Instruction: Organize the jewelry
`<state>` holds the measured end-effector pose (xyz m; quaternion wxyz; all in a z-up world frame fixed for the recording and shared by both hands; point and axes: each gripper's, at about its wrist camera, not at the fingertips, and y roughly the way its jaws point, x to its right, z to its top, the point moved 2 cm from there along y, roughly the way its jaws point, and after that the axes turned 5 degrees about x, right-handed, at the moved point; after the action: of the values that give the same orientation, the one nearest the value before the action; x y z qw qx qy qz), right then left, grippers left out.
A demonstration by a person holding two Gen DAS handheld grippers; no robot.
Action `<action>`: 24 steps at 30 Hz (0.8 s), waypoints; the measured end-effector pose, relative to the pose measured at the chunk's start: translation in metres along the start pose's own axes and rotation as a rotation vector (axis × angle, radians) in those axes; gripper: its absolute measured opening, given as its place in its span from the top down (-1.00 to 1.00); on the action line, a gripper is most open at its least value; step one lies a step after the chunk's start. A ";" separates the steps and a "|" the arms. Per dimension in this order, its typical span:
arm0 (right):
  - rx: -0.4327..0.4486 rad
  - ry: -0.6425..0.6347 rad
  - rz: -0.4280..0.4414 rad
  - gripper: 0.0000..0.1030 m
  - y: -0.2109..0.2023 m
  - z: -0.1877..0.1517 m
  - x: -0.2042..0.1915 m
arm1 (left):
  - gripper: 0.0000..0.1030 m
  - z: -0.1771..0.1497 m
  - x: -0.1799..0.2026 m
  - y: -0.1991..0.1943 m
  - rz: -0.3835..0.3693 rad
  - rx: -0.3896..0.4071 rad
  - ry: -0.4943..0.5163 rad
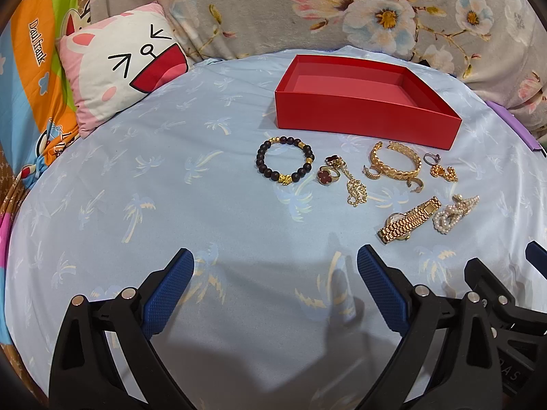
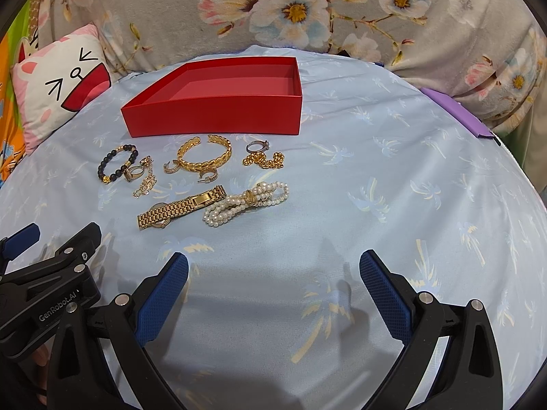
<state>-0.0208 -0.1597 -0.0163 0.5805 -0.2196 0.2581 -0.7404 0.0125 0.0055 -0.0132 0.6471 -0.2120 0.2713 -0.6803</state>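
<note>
An open, empty red box [image 1: 362, 111] [image 2: 215, 116] sits on the blue bedsheet. In front of it lie a dark bead bracelet [image 1: 285, 162] [image 2: 114, 165], red clover rings [image 1: 329, 172], a gold chain [image 1: 355, 188] [image 2: 145, 181], a gold bangle [image 1: 396, 165] [image 2: 205, 155], a silver ring [image 1: 431, 159] [image 2: 258, 146], a gold watch [image 1: 408, 218] [image 2: 181, 206] and a pearl bracelet [image 1: 453, 213] [image 2: 244, 203]. My left gripper [image 1: 275, 259] is open and empty, near of the jewelry. My right gripper [image 2: 273, 263] is open and empty, near of the pearls.
A cartoon cushion [image 1: 119, 65] [image 2: 58, 82] lies at the back left. A floral blanket [image 1: 342, 10] [image 2: 307, 10] runs along the back. A purple flat object [image 2: 458, 112] sits at the right edge of the sheet.
</note>
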 end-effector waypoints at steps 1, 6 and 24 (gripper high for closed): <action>0.000 0.000 0.000 -0.90 0.000 0.000 -0.001 | -0.82 0.000 0.000 0.000 0.000 0.000 0.000; 0.000 0.000 0.000 -0.90 0.000 0.000 0.000 | -0.82 0.000 -0.001 0.000 0.000 0.000 -0.001; 0.000 0.001 0.001 -0.90 0.000 0.000 0.000 | -0.82 -0.001 -0.002 0.000 0.000 0.000 -0.012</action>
<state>-0.0208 -0.1599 -0.0158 0.5806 -0.2193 0.2583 -0.7403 0.0119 0.0080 -0.0136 0.6487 -0.2160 0.2674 -0.6790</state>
